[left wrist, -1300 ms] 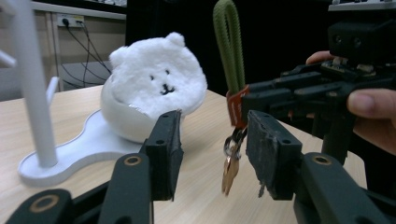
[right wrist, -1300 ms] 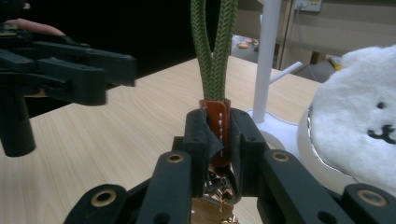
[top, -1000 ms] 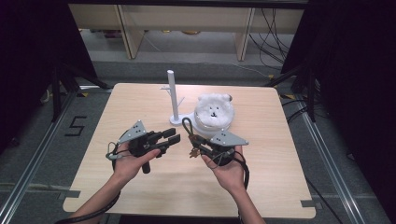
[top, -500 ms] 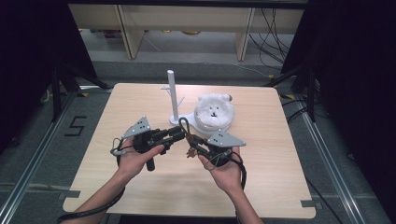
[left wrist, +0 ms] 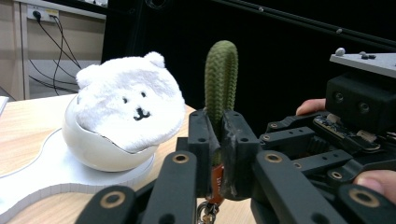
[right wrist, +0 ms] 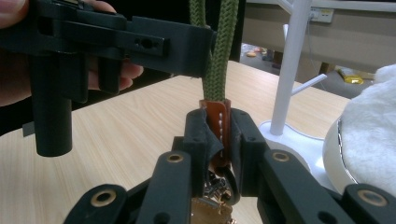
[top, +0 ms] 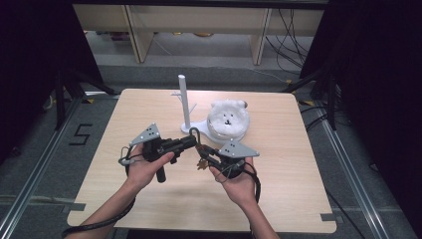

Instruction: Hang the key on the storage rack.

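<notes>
Cord loop (left wrist: pixel 221 74) — olive braided, brown leather tab (right wrist: pixel 216 122)

white stand (top: pixel 184 102), bear plush (top: pixel 228 117)

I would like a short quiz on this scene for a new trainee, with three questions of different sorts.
1. Fill in: the plush bear sits in a white ____.
2. True or false: the left hand-held gripper is shut on the green rope loop.
3. What does the right hand-held gripper clamp? A) the orange leather tab B) the plush bear C) a red cup
Key: 1 bowl; 2 true; 3 A.
</notes>
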`<state>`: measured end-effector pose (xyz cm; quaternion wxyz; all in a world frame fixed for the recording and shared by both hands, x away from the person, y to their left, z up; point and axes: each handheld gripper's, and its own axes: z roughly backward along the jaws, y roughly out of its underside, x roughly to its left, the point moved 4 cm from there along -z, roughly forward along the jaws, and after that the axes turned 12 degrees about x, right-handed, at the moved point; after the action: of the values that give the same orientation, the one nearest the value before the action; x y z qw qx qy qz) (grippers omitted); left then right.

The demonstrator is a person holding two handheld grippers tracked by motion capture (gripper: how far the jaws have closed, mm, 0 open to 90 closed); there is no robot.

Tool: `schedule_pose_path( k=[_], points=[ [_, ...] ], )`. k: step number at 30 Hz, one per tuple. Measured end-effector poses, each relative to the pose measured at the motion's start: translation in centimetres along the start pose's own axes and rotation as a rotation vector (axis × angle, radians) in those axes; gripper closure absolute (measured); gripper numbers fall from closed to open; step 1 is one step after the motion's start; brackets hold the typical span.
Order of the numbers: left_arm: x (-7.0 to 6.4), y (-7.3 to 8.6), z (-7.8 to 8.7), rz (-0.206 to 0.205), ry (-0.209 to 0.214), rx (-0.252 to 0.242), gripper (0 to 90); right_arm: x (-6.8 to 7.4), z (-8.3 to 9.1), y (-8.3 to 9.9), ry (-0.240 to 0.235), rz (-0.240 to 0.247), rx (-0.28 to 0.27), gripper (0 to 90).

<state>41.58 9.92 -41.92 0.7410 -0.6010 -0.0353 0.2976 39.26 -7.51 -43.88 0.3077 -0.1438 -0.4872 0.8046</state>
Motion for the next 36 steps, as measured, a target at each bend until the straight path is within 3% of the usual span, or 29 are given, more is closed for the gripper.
schedule_pose_path(
  k=[7, 12, 14, 15, 19, 20, 22, 24, 25, 26, 27, 29, 33, 36],
  points=[
    [-0.2, 0.0, 0.1, -0.041, -0.021, -0.004, 83.8, 0.1, -0.3, -0.1, -0.003, 0.013, -0.003, 78.1],
    [0.0, -0.3, 0.4, -0.069, -0.059, -0.014, 83.9, 0.1, -0.3, -0.2, -0.004, 0.021, 0.004, 70.7],
    [0.2, -0.4, 0.6, -0.073, -0.071, -0.016, 83.9, 0.1, -0.2, -0.1, 0.003, 0.019, 0.012, 68.3],
    [0.3, -0.5, 0.7, -0.073, -0.074, -0.022, 83.9, -0.1, -0.1, -0.2, 0.024, 0.042, 0.008, 68.0],
    [0.6, -0.6, 1.1, -0.088, -0.113, -0.023, 83.9, 0.0, 0.0, -0.1, 0.005, 0.015, 0.013, 66.9],
    [0.7, -0.7, 1.1, -0.092, -0.119, -0.026, 84.0, -0.2, 0.1, 0.0, 0.016, 0.03, 0.014, 66.7],
    [0.8, -0.7, 1.2, -0.096, -0.131, -0.032, 83.9, -0.2, 0.3, 0.1, 0.015, 0.004, 0.02, 66.4],
    [1.0, -0.7, 1.3, -0.108, -0.141, -0.036, 83.9, -0.4, 0.4, 0.3, 0.025, 0.009, 0.024, 66.2],
    [1.0, -0.7, 1.5, -0.106, -0.161, -0.023, 83.9, -0.7, 0.7, 0.5, 0.044, 0.031, 0.03, 66.2],
    [1.1, -0.7, 1.5, -0.111, -0.164, -0.025, 83.9, -0.7, 0.7, 0.5, 0.044, 0.031, 0.03, 66.2],
    [1.1, -0.7, 1.6, -0.115, -0.172, -0.024, 83.9, -0.6, 0.9, 0.7, 0.048, 0.0, 0.043, 66.3],
    [1.2, -0.8, 1.7, -0.116, -0.178, -0.026, 83.9, -0.9, 1.0, 0.8, 0.043, 0.015, 0.037, 66.2],
    [1.7, -0.8, 2.1, -0.118, -0.198, -0.027, 83.9, -1.8, 1.9, 1.3, 0.095, 0.017, 0.036, 66.3],
    [2.1, -0.9, 2.3, -0.117, -0.215, -0.028, 83.9, -2.3, 2.6, 1.6, 0.105, 0.019, 0.038, 66.2]
  ],
)
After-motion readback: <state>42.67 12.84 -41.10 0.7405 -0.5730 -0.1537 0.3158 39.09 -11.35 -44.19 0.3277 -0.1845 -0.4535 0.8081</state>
